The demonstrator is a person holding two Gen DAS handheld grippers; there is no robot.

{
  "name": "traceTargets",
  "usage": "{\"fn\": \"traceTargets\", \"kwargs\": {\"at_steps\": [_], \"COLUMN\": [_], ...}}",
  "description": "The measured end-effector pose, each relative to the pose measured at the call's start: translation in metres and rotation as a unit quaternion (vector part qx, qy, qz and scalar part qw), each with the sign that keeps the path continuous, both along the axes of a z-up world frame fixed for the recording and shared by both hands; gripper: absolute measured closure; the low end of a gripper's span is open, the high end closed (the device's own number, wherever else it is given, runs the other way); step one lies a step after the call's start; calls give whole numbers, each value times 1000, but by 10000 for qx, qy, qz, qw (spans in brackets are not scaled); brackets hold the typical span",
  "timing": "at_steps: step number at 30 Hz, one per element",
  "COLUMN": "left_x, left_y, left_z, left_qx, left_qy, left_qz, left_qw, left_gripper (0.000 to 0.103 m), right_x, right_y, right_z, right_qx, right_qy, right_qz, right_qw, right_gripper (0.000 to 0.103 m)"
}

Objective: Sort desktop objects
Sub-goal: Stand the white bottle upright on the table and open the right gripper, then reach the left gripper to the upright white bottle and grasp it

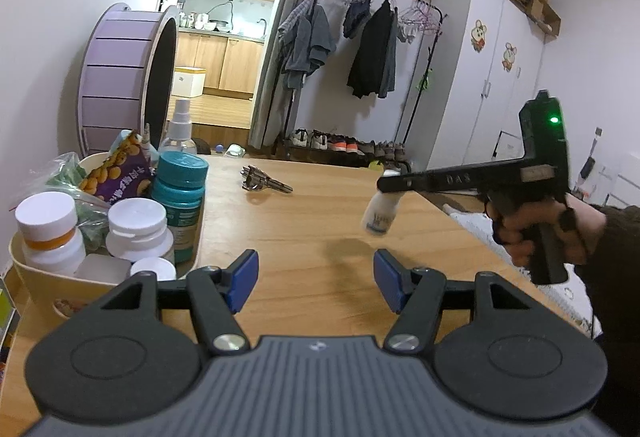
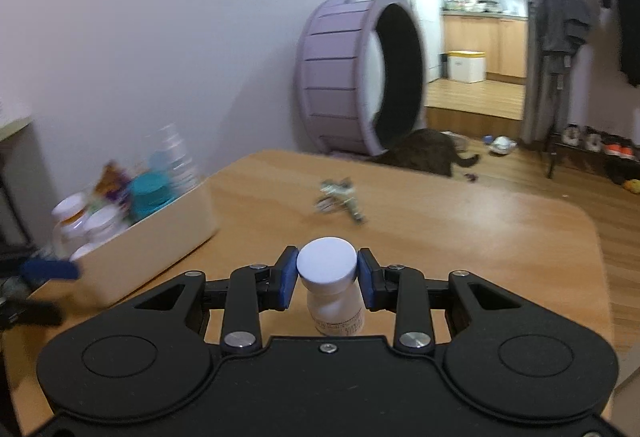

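The right gripper (image 2: 327, 279) has its blue pads clamped on the neck of a small white plastic bottle with a round white cap (image 2: 327, 264), one pad on each side just under the cap, and the bottle hangs clear above the light wooden tabletop (image 2: 460, 221). Only the left wrist view shows this from the side: the person's right hand (image 1: 532, 233) in a dark sleeve grips the black handle, and the bottle (image 1: 379, 217) dangles tilted from the fingertips, its shadow on the wood below. The left gripper (image 1: 316, 283) stands with its jaws well apart and nothing between its blue pads, low over the near part of the table. The cream rectangular storage bin (image 1: 44, 281) sits at the table's left edge, beside the left gripper, crowded with white-capped bottles, a teal-lidded jar (image 1: 181, 193), a clear spray bottle (image 1: 179, 133) and a purple snack packet (image 1: 120, 173); the right wrist view shows the bin's long side wall (image 2: 160, 249), though blurred. A bunch of metal keys (image 1: 264, 183) lies alone mid-table, well apart from both grippers and the bin. Between the bin and the keys the wood is bare. The right wrist view alone shows the table's rounded far corner and a dark cat (image 2: 428, 157) on the floor beyond it, beside a purple exercise wheel (image 2: 356, 77).
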State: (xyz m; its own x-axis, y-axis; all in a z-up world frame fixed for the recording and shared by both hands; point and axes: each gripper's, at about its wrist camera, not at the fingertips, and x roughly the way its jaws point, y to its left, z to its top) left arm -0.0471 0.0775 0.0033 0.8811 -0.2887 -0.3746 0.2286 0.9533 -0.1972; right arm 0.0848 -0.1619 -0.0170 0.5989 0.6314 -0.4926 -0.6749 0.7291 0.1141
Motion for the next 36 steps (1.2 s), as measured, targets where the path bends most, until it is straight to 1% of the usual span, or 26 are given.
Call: {"fn": "traceTargets", "kwargs": {"at_steps": [3,5,8,10,12,14,15,18,20,21,22,24,29,34,36], "left_x": [1,2,3,3,4,4,5,7,10,12,13,16,20,18,17], "left_y": [-4,-7,-13,-17,-22,-28,-30,-37,-40,-42,-42,-44,-46,-48,-49], "left_z": [-2,-3,-5,-7,-9,-10,-11,-13,-15,-16,-17,-18,-21,-17,-15], "left_qx": [74,139,273,341,416,483,509,578,598,598,592,591,578,590,590], "left_qy": [-8,-10,-53,-74,-93,-107,-111,-111,-62,-20,21,101,223,243,214], "left_qz": [-30,-38,-77,-143,-202,-269,-305,-368,-364,-357,-349,-318,-185,7,80], "left_qw": [10000,9999,9996,9993,9989,9984,9982,9976,9975,9976,9976,9977,9979,9980,9980], "left_gripper": [40,40,40,40,40,40,40,40,40,40,40,39,25,15,13], "right_x": [-14,-20,-27,-37,-47,-53,-56,-63,-69,-71,-72,-74,-76,-77,-78], "right_y": [8,10,4,-4,-15,-23,-26,-36,-43,-46,-49,-53,-60,-62,-65], "right_z": [-6,-9,-7,-3,-1,-1,-1,-3,-4,-5,-5,-6,-5,-6,-4], "right_qx": [-73,-61,41,139,256,327,372,506,576,599,627,677,806,818,874], "right_qy": [66,103,83,15,-41,-55,-52,-31,-22,-7,17,30,47,51,42], "right_qz": [303,380,421,408,396,403,402,398,393,383,361,319,276,192,171], "right_qw": [9995,9992,9991,9991,9989,9986,9985,9979,9976,9975,9974,9972,9964,9964,9960], "right_gripper": [71,69,62,52,46,46,44,35,34,32,25,18,14,14,14]}}
